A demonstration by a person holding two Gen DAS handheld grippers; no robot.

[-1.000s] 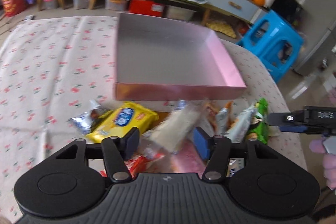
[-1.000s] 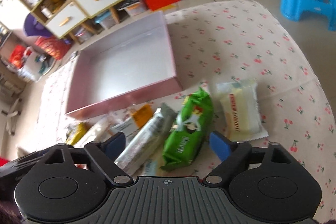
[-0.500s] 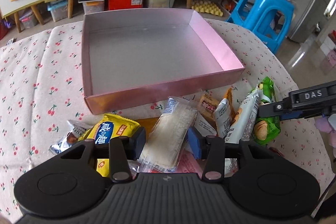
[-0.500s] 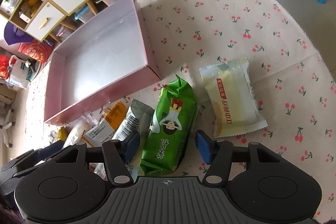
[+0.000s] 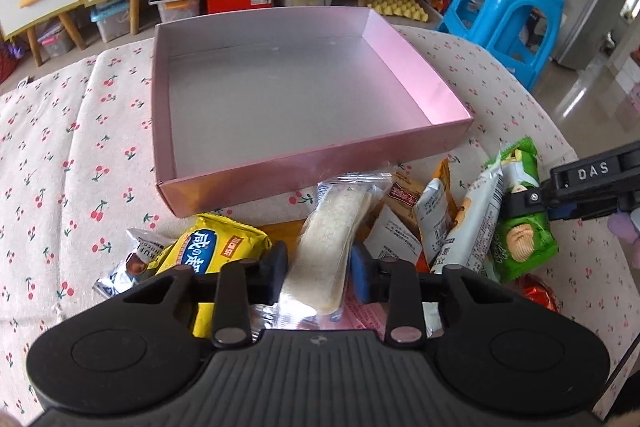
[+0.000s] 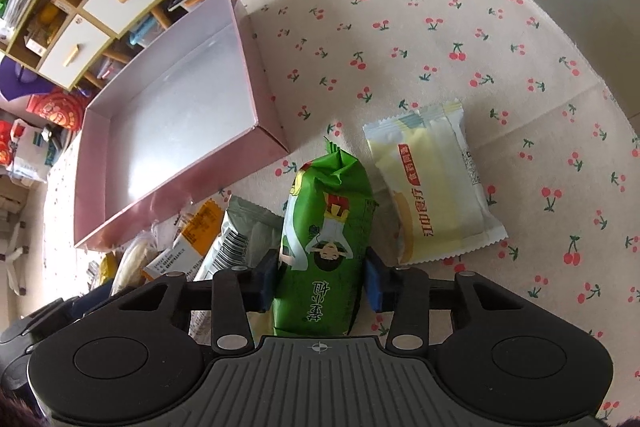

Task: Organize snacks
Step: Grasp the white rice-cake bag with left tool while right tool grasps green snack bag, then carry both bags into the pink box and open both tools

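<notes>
A: Left wrist view, item one: our left gripper (image 5: 318, 267), pads closed in on the clear-wrapped pale wafer (image 5: 334, 231). Both pads look to be touching its sides; we count it as grasped, though not yet lifted off the pile.

B: Axis and bearing?

A: Long axis runs straight ahead along our fingers, far end pointing at the near wall of the pink box (image 5: 304, 171). The box lies directly beyond it, bare inside. Yellow packet (image 5: 218, 245) just left of the pad; the other tool sits off to the right.

B: Change on file?

A: Half a second ago the pads stood wider about the wafer; they have since narrowed onto it.

B: Right wrist view?

A: Item two: our right gripper (image 6: 320, 285), pads pressed on the green packet (image 6: 326, 235). Long axis again along the fingers. Here the pink box (image 6: 264, 143) lies ahead and left, so our left gripper has the straighter run in. Pale yellow packet (image 6: 432, 187) lies just right of the green one.

B: Change?

A: Pads were apart from the green packet half a second ago; now they clamp it.
</notes>
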